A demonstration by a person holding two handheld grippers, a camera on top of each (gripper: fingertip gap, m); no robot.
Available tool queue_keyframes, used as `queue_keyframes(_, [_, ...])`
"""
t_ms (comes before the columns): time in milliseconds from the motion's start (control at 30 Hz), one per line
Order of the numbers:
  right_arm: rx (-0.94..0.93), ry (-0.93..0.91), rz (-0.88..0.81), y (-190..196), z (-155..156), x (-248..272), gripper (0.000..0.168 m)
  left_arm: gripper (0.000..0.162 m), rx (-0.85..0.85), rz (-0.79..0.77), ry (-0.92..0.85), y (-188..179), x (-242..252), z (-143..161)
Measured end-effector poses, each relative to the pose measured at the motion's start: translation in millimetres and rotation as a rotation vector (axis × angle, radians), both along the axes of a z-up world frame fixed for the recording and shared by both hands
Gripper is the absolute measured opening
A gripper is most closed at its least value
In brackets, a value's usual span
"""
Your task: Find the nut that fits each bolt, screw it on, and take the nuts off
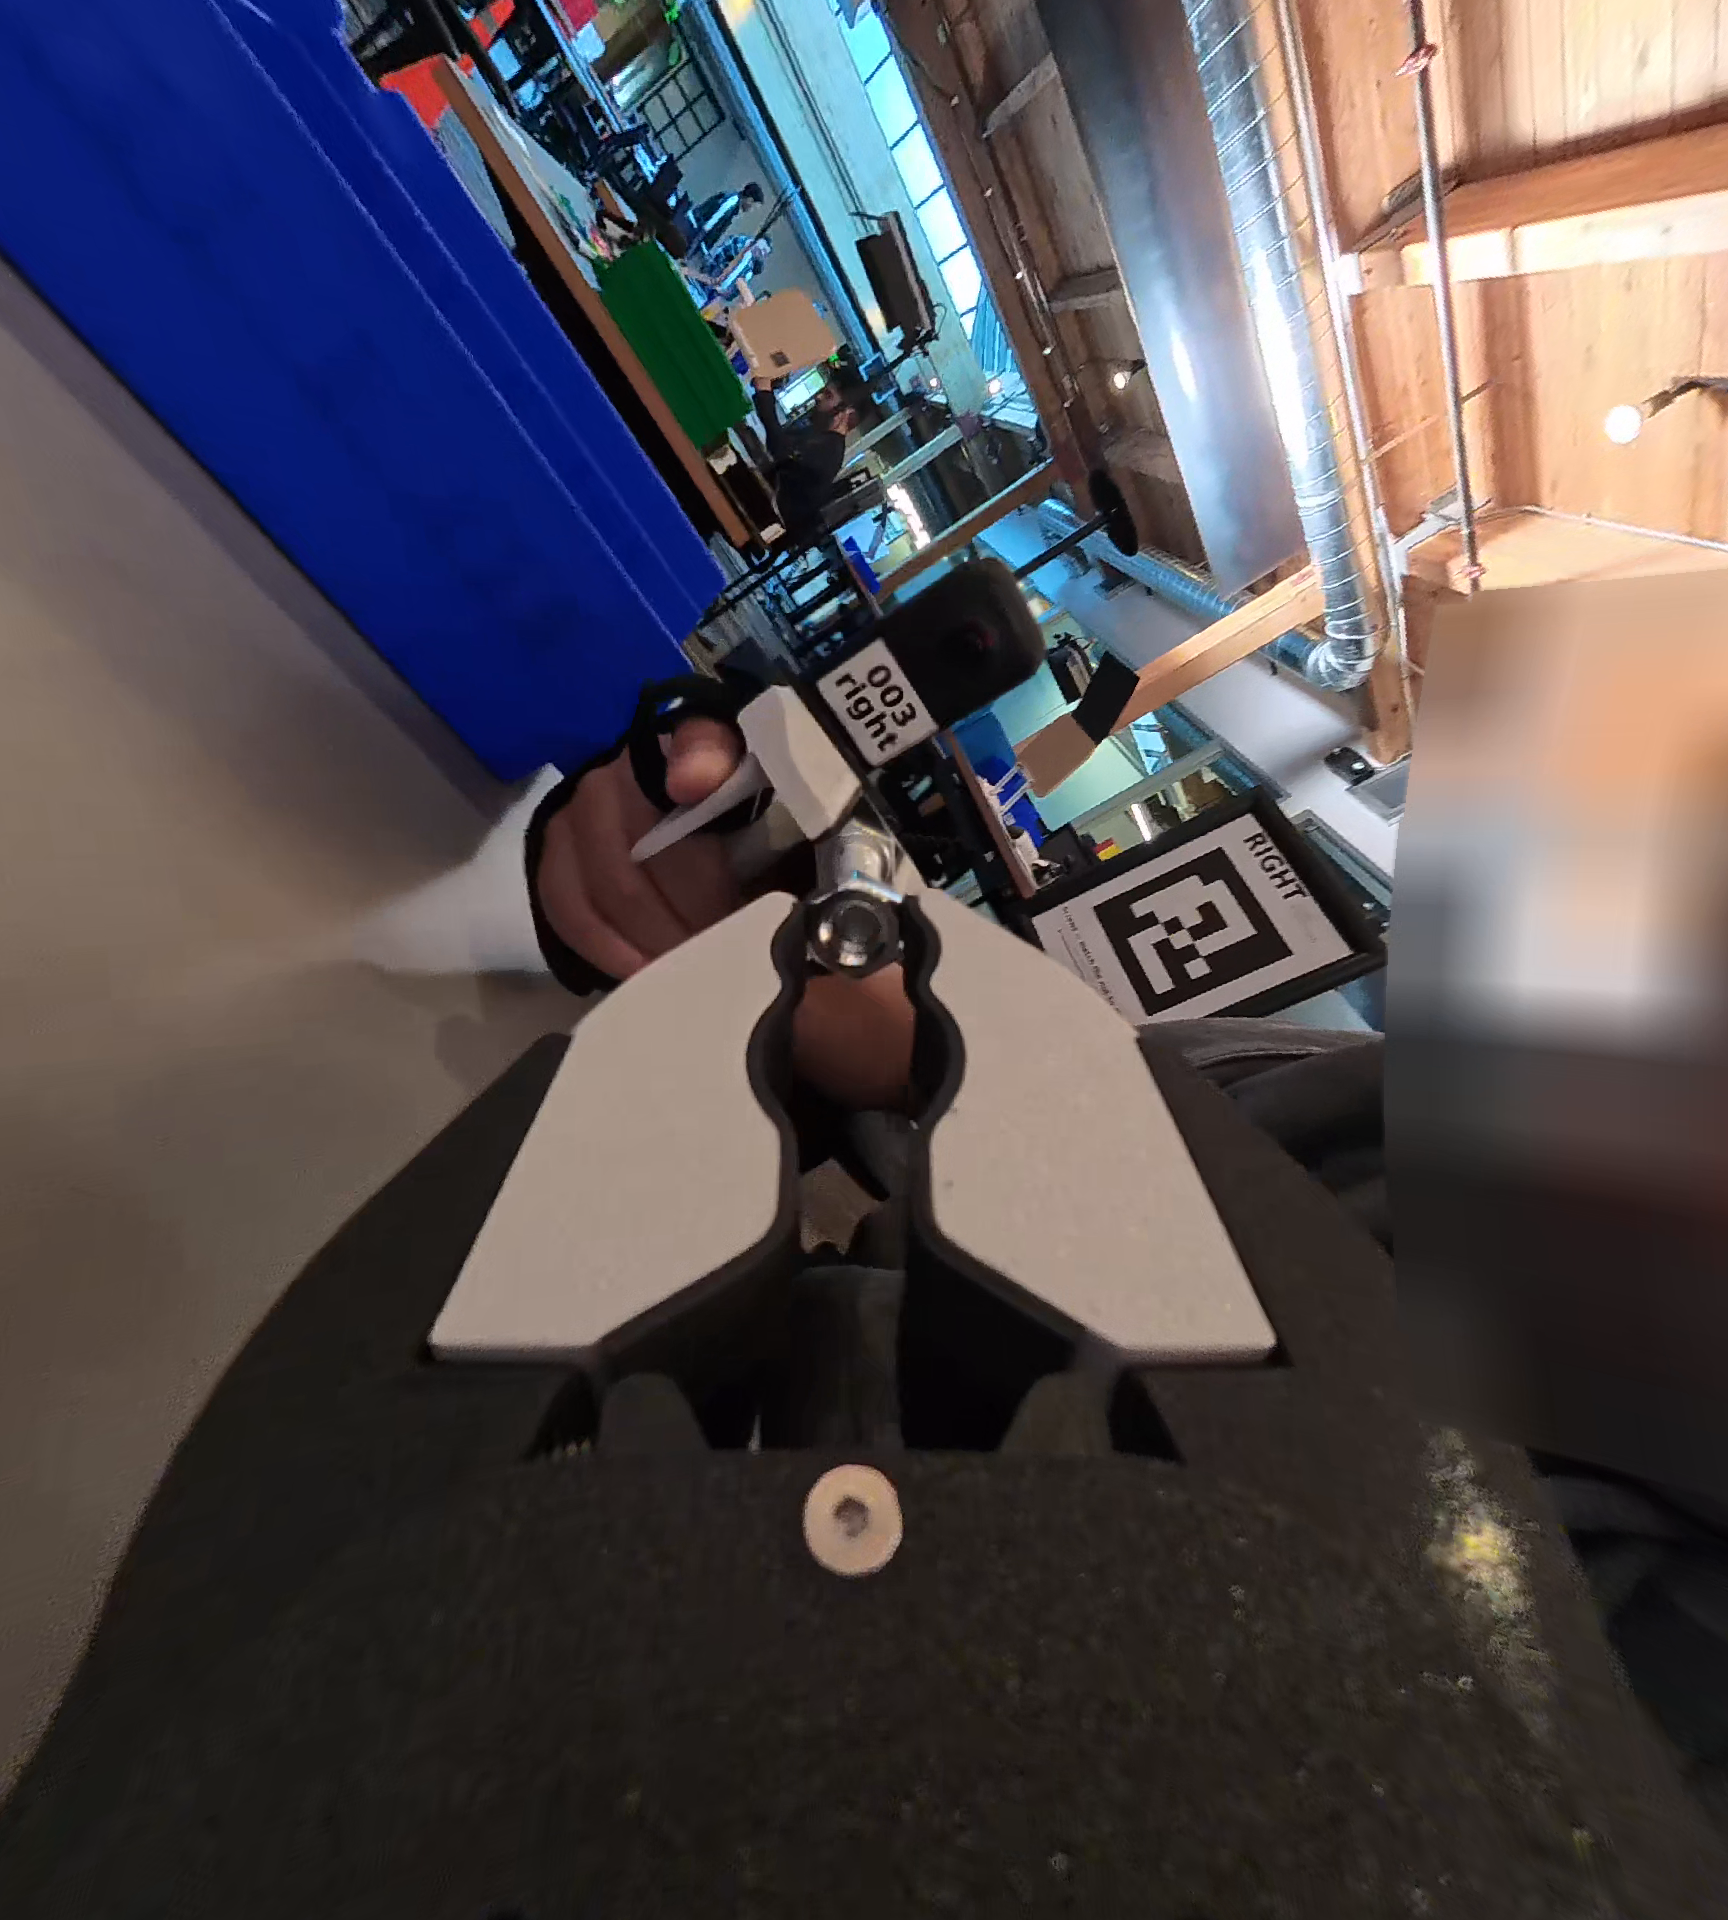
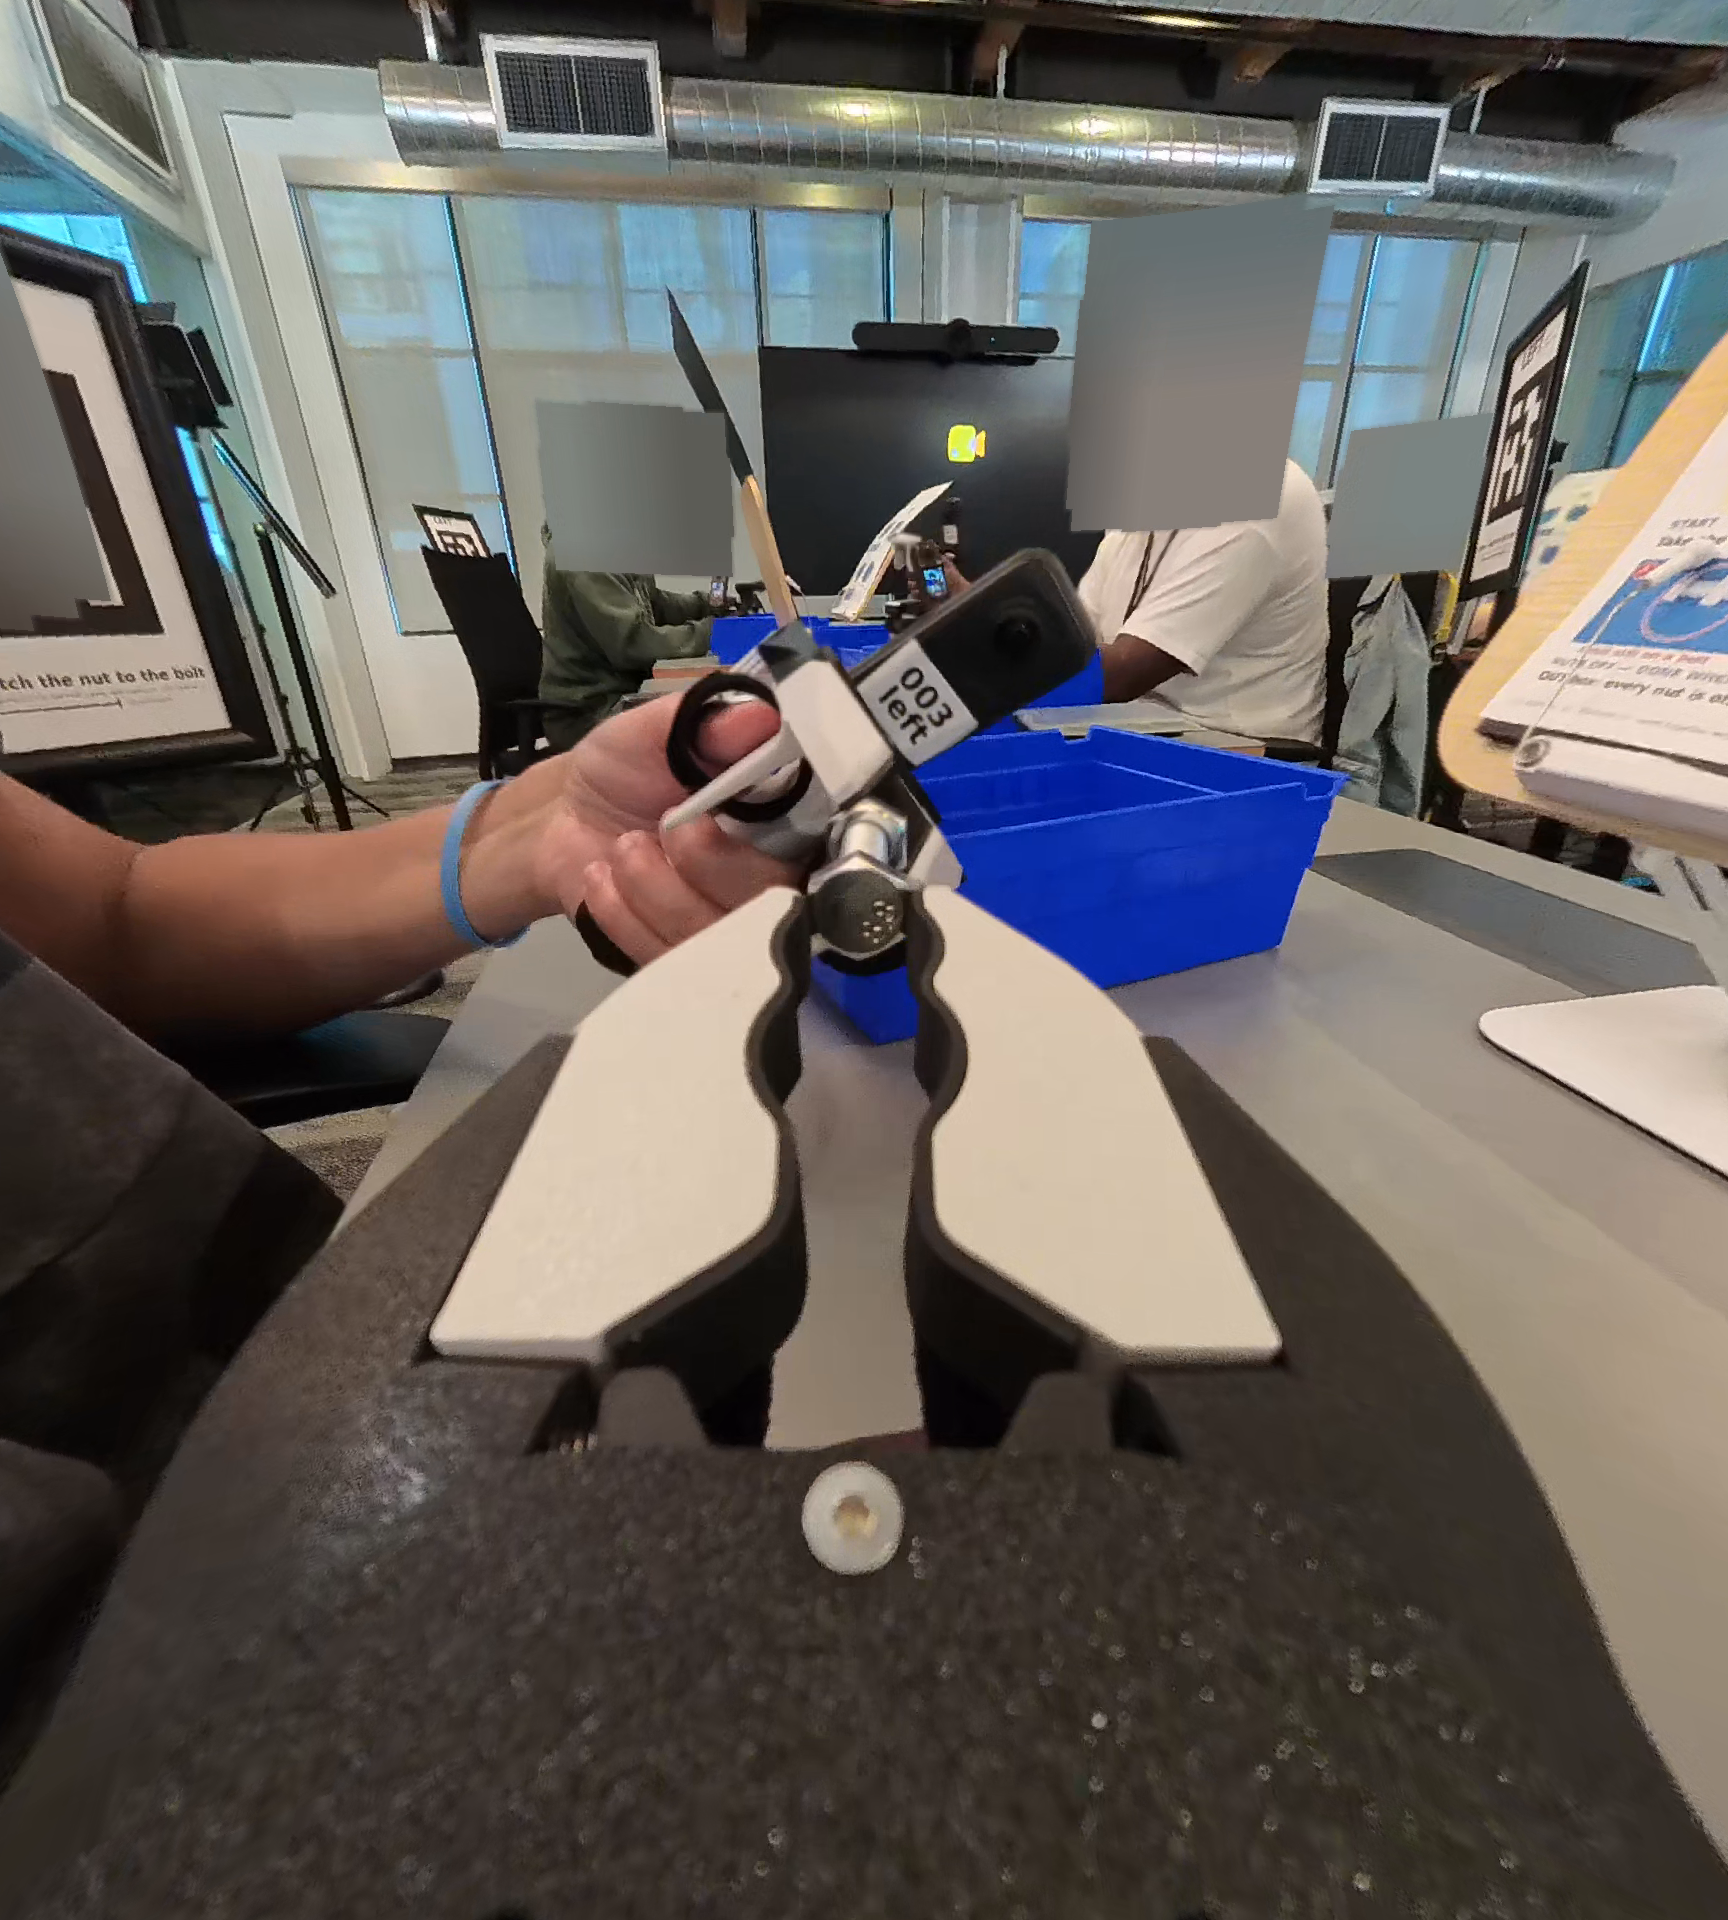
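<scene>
Left wrist view: at frame centre the left gripper (image 1: 852, 940) has its fingers pinched on a steel nut (image 1: 847, 943). The bolt runs on to the right gripper (image 1: 818, 821) just beyond.

Right wrist view: the right gripper (image 2: 855, 920) clamps the bolt (image 2: 858, 914) by its hex head, above the worktop (image 2: 1359, 1091) and blue bin (image 2: 1130, 873). Stiff, smooth metal, probably slippery; grip the flats.

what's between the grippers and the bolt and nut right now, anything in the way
Nothing visible. The right gripper is already shut on the bolt head, and the left gripper is shut on the nut at the other end, both held in the air.
</scene>
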State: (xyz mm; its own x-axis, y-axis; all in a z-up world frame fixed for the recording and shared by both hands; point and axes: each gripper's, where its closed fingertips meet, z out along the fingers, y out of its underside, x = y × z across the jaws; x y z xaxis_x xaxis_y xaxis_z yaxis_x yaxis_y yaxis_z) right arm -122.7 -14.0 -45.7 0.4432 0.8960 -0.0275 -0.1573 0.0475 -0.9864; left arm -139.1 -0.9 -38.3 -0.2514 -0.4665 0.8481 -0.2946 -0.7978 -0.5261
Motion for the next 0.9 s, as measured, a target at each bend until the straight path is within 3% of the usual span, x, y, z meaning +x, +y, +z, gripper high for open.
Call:
queue_keyframes(33, [0.007,-0.001,0.003,-1,1,0,0.017,0.017,-0.008,-0.006,-0.005,-1,0,1])
queue_keyframes(233, [-0.07,0.042,0.023,0,1,-1,0.018,0.017,0.128,0.019,-0.009,-1,-1,4])
queue_keyframes(467, [-0.303,0.214,0.134,2,9,-4,0.018,0.017,0.614,0.114,-0.084,-5,-5,10])
queue_keyframes(733, [-0.564,0.471,0.347,-3,13,-7,0.017,0.017,1.026,0.202,-0.211,-11,-5,17])
queue_keyframes(900, [-0.723,0.552,0.45,-3,10,-10,0.017,0.017,1.249,0.204,-0.183,-14,-9,12])
